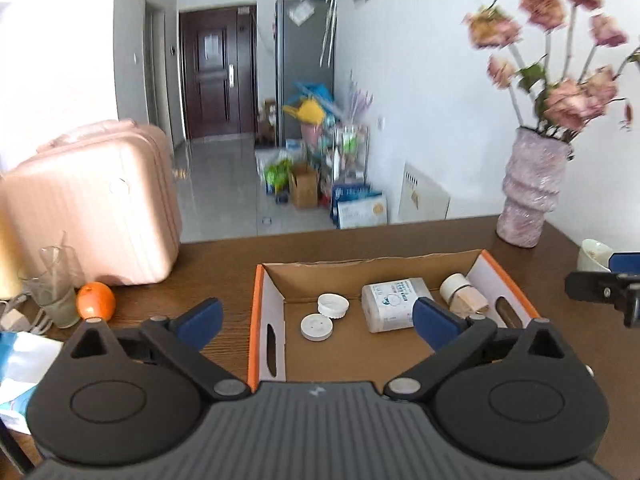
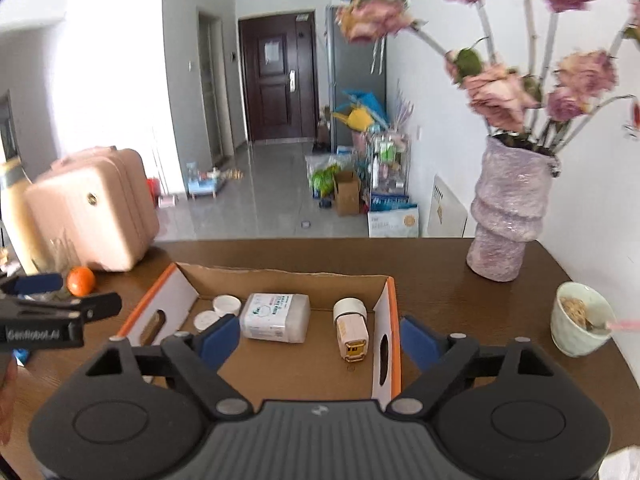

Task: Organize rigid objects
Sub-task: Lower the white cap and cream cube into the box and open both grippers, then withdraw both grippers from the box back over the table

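Note:
An open cardboard box [image 1: 280, 276] [image 2: 280, 276] with orange-edged white end flaps sits on the brown table. Inside lie two white round caps [image 1: 333, 306] [image 2: 226, 305], a white wrapped pack [image 1: 390, 306] [image 2: 276, 316] and a small white-and-beige bottle on its side [image 1: 460, 290] [image 2: 352, 328]. My left gripper [image 1: 318, 320] is open and empty over the box's near left part. My right gripper [image 2: 320, 338] is open and empty over the box's right end. Each gripper shows at the edge of the other's view.
A pink suitcase [image 1: 92, 204] [image 2: 92, 208], an orange [image 1: 96, 300] [image 2: 81, 281] and a glass [image 1: 52, 288] stand left of the box. A purple vase with flowers [image 1: 528, 192] [image 2: 508, 212] and a white bowl with food [image 2: 580, 318] stand at the right.

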The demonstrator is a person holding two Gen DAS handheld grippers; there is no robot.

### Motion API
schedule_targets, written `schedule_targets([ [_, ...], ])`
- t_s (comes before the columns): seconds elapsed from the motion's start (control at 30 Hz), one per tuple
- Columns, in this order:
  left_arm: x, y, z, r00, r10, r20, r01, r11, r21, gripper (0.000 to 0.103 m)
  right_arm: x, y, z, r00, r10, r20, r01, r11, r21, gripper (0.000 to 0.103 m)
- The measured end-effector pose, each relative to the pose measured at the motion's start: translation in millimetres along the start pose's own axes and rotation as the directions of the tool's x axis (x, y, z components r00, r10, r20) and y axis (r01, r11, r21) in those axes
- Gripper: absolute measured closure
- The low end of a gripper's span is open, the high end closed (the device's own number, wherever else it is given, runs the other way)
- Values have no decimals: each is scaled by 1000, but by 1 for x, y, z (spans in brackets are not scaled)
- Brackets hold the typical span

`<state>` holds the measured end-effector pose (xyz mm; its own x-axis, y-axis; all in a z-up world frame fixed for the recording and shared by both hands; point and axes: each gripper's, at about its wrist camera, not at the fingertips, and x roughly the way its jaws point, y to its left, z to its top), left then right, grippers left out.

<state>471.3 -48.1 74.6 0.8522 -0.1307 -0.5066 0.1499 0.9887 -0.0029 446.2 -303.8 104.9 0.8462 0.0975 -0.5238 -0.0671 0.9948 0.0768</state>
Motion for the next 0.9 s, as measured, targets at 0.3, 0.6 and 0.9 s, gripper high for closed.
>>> schedule_targets([
  [0.3, -96, -9, -73, 975, 19, 219, -29, 999, 39, 0, -95, 3, -88, 964, -52, 262, 52, 999, 7, 8],
  [0.6, -177, -7, -156, 954, -8, 300, 6, 1000, 10, 0, -167, 19, -183, 952, -32, 303, 20, 999, 45, 4],
  [0.9, -250, 7, -249, 949, -47, 312, 33, 998, 51, 0, -223, 45, -269, 959, 11, 284, -14, 1000, 9, 3],
])
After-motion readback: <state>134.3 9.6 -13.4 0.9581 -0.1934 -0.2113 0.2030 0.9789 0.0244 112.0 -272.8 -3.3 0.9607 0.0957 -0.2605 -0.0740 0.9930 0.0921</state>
